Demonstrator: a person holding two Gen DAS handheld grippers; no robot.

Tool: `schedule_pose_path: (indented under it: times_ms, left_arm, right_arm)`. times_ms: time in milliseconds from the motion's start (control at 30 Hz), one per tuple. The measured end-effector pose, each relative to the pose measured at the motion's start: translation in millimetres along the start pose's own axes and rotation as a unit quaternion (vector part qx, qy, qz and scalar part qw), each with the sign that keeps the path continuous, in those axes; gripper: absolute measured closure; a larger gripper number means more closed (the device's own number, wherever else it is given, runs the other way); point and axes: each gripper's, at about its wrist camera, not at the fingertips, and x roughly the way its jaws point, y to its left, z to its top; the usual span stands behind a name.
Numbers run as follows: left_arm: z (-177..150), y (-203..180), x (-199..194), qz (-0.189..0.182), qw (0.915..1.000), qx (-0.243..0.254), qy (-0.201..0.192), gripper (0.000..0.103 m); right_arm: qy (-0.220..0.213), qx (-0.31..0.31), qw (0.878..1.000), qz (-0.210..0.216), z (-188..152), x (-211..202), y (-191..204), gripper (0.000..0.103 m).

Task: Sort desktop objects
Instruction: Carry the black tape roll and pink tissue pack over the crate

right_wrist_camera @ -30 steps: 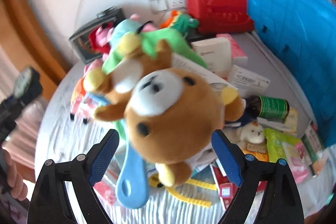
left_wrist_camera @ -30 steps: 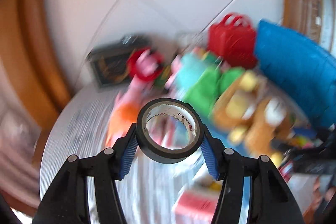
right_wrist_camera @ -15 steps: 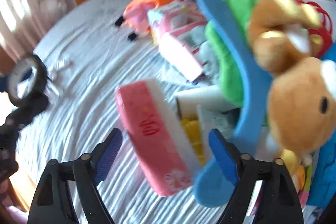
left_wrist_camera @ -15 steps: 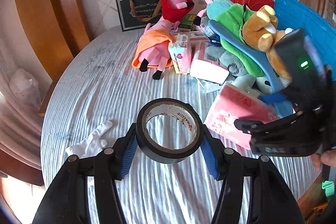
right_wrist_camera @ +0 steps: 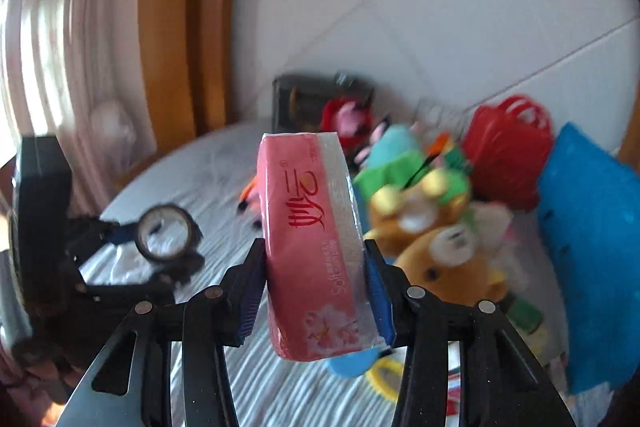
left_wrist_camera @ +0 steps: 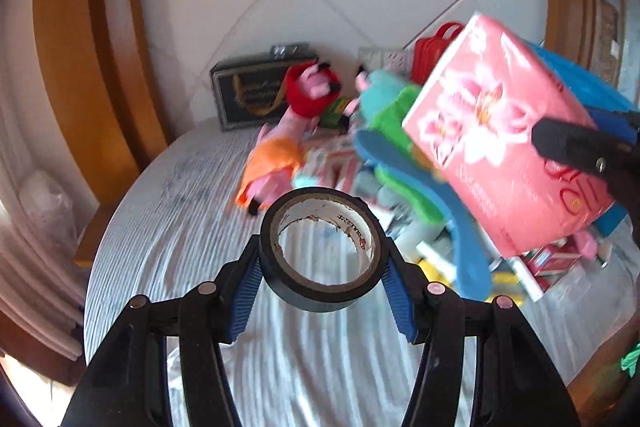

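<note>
- Above the round table (left_wrist_camera: pixel 168 211), with its white ribbed cloth, we hold both grippers clear of the surface.
- Our left gripper (left_wrist_camera: pixel 322 267) is clamped on a roll of black tape (left_wrist_camera: pixel 322 255); the blue pads press its outer rim on either side, and the roll's open core faces up toward the camera.
- Our right gripper (right_wrist_camera: pixel 316 281) has a pink tissue pack (right_wrist_camera: pixel 310 247) standing on end between its pads, which touch both faces of the pack; the jaws are closing on it.
- From the left wrist view, that same pack hangs in the air at the right, lifted above the pile, with one black finger (left_wrist_camera: pixel 576 143) across its flowered face.
- Against the tiled wall lie the remaining things: a dark box (left_wrist_camera: pixel 252 95), a pink plush pig in orange (left_wrist_camera: pixel 272 155), a brown bear (right_wrist_camera: pixel 448 263), a red basket (right_wrist_camera: pixel 508 147) and a blue crate (right_wrist_camera: pixel 592 235).
- Everything in the pile is blurred, so we cannot read the small items.
</note>
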Motion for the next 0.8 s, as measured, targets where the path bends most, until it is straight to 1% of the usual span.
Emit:
schedule_pose_path:
  times_ms: [33, 100, 133, 233, 267, 300, 333, 367, 467, 500, 533, 600, 633, 700, 767, 800]
  left_arm:
    - [6, -10, -3, -0.005, 0.9999, 0.002, -0.010, 0.047]
    - [19, -37, -11, -0.013, 0.9993, 0.009, -0.035, 0.047]
    - [24, -49, -14, -0.014, 0.9988, 0.012, -0.045, 0.047]
    - [43, -102, -21, -0.025, 0.9966, 0.025, -0.075, 0.047]
    - [49, -120, -22, -0.026, 0.9956, 0.028, -0.085, 0.047]
    - [57, -144, -24, -0.028, 0.9942, 0.032, -0.099, 0.047]
    - [64, -164, -25, -0.029, 0.9928, 0.034, -0.111, 0.047]
    - [74, -196, -26, -0.028, 0.9908, 0.037, -0.127, 0.047]
    - [97, -271, -27, -0.034, 0.9873, 0.037, -0.151, 0.047]
    - [107, -303, -27, -0.037, 0.9861, 0.035, -0.158, 0.047]
    - [115, -328, -26, -0.039, 0.9863, 0.032, -0.157, 0.047]
    - [134, -385, -24, -0.064, 0.9866, 0.029, -0.147, 0.047]
    - [142, -415, -24, -0.072, 0.9861, 0.033, -0.146, 0.047]
    - [152, -463, -25, -0.076, 0.9851, 0.046, -0.147, 0.047]
    - [161, -508, -24, -0.090, 0.9847, 0.060, -0.137, 0.047]
    - [166, -526, -23, -0.095, 0.9849, 0.066, -0.129, 0.047]
  right_arm:
    - [-0.023, 0.007, 1.000, -0.014, 3, -16, -11, 0.057]
    - [-0.052, 0.015, 0.998, -0.033, 5, -34, -32, 0.057]
    - [-0.071, 0.019, 0.996, -0.047, 5, -45, -48, 0.057]
    - [-0.100, 0.022, 0.992, -0.073, 5, -63, -92, 0.057]
    - [-0.107, 0.025, 0.991, -0.081, 5, -70, -114, 0.057]
    - [-0.113, 0.029, 0.990, -0.085, 4, -74, -132, 0.057]
    - [-0.125, 0.037, 0.987, -0.092, 0, -84, -163, 0.057]
    - [-0.132, 0.041, 0.985, -0.098, -2, -91, -185, 0.057]
    - [-0.155, 0.046, 0.978, -0.134, -15, -122, -270, 0.057]
    - [-0.158, 0.047, 0.976, -0.142, -19, -130, -287, 0.057]
    - [-0.155, 0.049, 0.973, -0.161, -23, -142, -322, 0.057]
    - [-0.143, 0.050, 0.970, -0.191, -30, -157, -363, 0.057]
    - [-0.133, 0.047, 0.968, -0.209, -34, -162, -388, 0.057]
    - [-0.107, 0.051, 0.964, -0.237, -43, -161, -440, 0.057]
    - [-0.078, 0.064, 0.964, -0.247, -53, -158, -473, 0.057]
    - [-0.060, 0.076, 0.964, -0.249, -59, -153, -496, 0.057]
